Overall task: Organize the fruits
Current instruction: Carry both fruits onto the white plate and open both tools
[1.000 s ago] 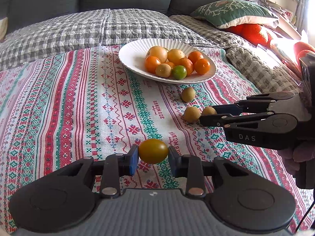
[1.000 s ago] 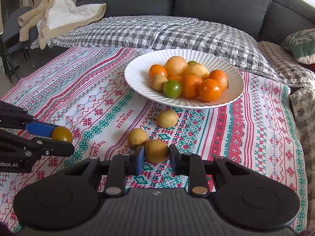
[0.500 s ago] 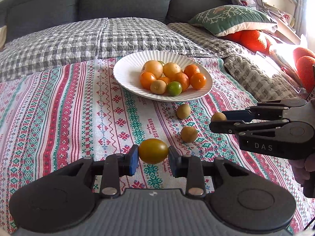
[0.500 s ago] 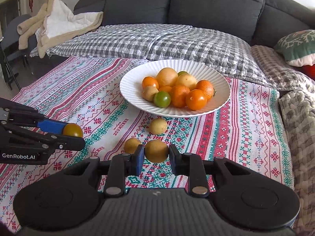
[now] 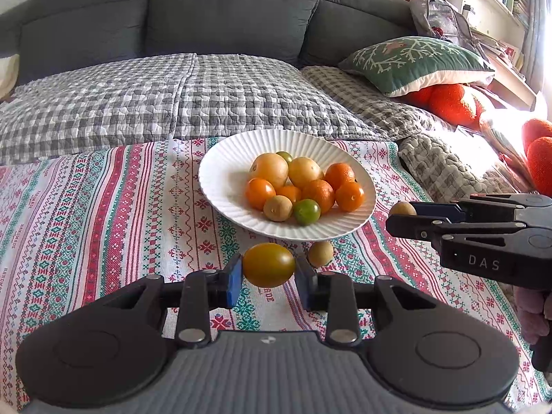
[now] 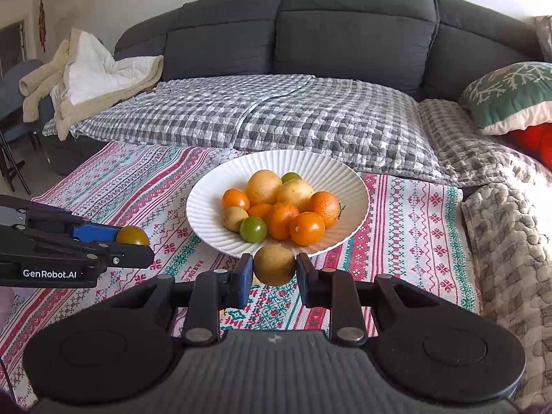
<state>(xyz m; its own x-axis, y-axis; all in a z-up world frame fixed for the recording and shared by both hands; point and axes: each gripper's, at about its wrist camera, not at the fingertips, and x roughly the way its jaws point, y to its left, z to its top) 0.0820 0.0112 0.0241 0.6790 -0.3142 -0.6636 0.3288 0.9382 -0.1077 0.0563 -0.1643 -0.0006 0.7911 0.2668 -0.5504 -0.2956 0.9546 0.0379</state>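
Note:
My left gripper (image 5: 268,265) is shut on an olive-yellow tomato (image 5: 268,265), held above the patterned cloth just short of the white ribbed plate (image 5: 220,176). The plate holds several oranges, tomatoes and pale round fruits. My right gripper (image 6: 274,265) is shut on a tan round fruit (image 6: 274,265), also near the plate's front rim (image 6: 203,220). Each gripper shows in the other's view: the right gripper (image 5: 402,219) at the right edge with its fruit (image 5: 402,208), the left gripper (image 6: 138,245) at the left edge with its tomato (image 6: 132,235). One loose tan fruit (image 5: 321,253) lies on the cloth.
A red, green and white patterned cloth (image 5: 103,224) covers the surface. Behind it lie a grey checked quilt (image 5: 172,100) and a dark sofa back (image 5: 224,17). A green cushion (image 5: 414,62) and orange plush items (image 5: 452,103) sit at the right. A beige blanket (image 6: 86,79) is heaped at the far left.
Both grippers have risen off the cloth and moved toward the plate, each carrying its fruit. The plate looks nearer and lower in both views.

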